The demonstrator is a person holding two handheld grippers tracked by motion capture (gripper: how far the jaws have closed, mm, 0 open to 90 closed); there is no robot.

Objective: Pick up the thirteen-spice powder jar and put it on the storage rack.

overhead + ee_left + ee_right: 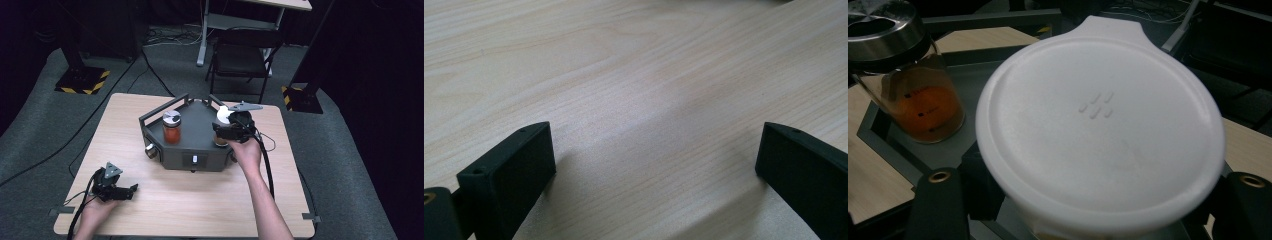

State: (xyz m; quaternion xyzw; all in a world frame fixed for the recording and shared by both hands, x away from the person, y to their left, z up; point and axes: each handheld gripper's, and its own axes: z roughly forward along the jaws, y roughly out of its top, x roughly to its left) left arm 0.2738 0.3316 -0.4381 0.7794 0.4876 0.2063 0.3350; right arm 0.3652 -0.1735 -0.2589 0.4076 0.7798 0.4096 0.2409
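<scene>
Left tool (134, 189): I have it low at the lower left, jaws apart over bare table (200, 200).
Right tool (223, 131): mine, right of centre, clamped on a white-lidded jar (1100, 130).
Jar: over the grey tray (200, 125), right side.
Spice jar (171, 127): upright on the tray, left of mine.
Chair (242, 55): beyond the table, top centre.

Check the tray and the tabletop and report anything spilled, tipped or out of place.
Nothing stands out. The jar with orange contents stands upright on the dark tray, the right tool grips the white-lidded container, and the table shows no spill.
</scene>
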